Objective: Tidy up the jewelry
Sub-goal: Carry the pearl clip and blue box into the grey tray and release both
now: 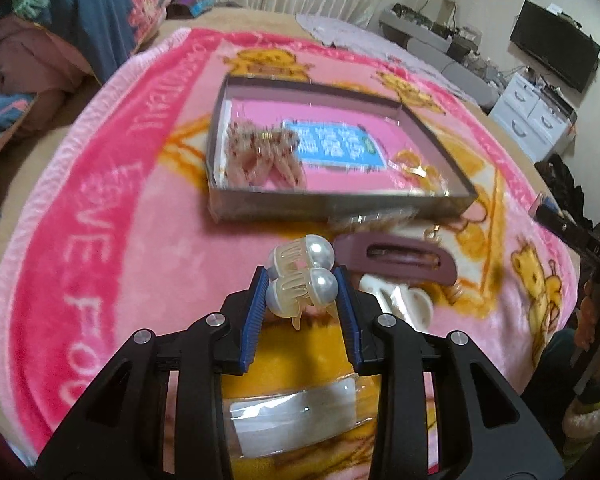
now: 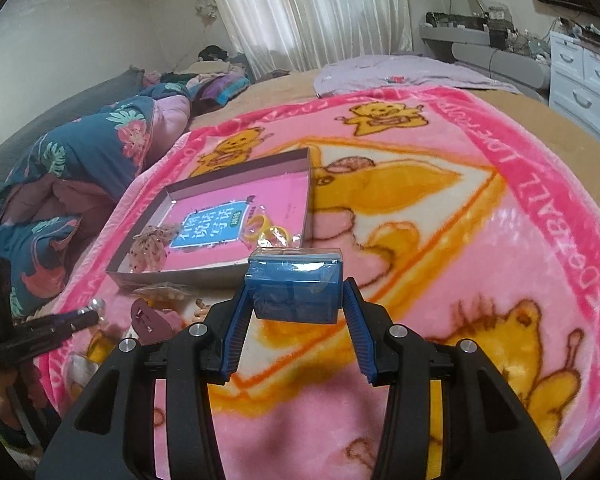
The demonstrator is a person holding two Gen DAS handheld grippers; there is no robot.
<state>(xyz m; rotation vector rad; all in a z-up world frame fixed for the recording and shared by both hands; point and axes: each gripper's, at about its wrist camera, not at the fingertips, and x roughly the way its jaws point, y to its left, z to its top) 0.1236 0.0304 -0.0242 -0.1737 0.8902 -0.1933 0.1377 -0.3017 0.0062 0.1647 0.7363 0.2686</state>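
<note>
A cream hair claw [image 1: 302, 276] with two large pearl beads on top sits clamped between the blue-padded fingers of the left gripper [image 1: 303, 286], its translucent teeth pointing down, raised above the pink bear-print blanket [image 1: 140, 240] just short of the tray. The right gripper [image 2: 296, 292] is closed on a small blue box [image 2: 295, 286] wrapped in clear film, which catches a white glare along its top edge; it is held above the blanket close to the tray's near right corner. The shallow grey-walled tray [image 1: 340, 204] lies flat on the blanket, its floor pink with a blue printed label [image 1: 332, 144] in the middle. Inside it, at the left end, lies a blurred cluster of pale pink hair clips [image 1: 260, 152] with dark red flecks; at the right end lie gold rings or hoops [image 2: 266, 230], their exact form hard to tell. On the blanket just before the tray's front wall lie a flat maroon snap clip [image 1: 396, 258], a white hair claw [image 1: 400, 298] touching its near edge, and a small clear packet [image 2: 162, 292] whose contents are too blurred to name. Directly under the left gripper, a clear plastic sleeve [image 1: 296, 420] with a pale strip inside rests on the yellow part of the blanket.
</note>
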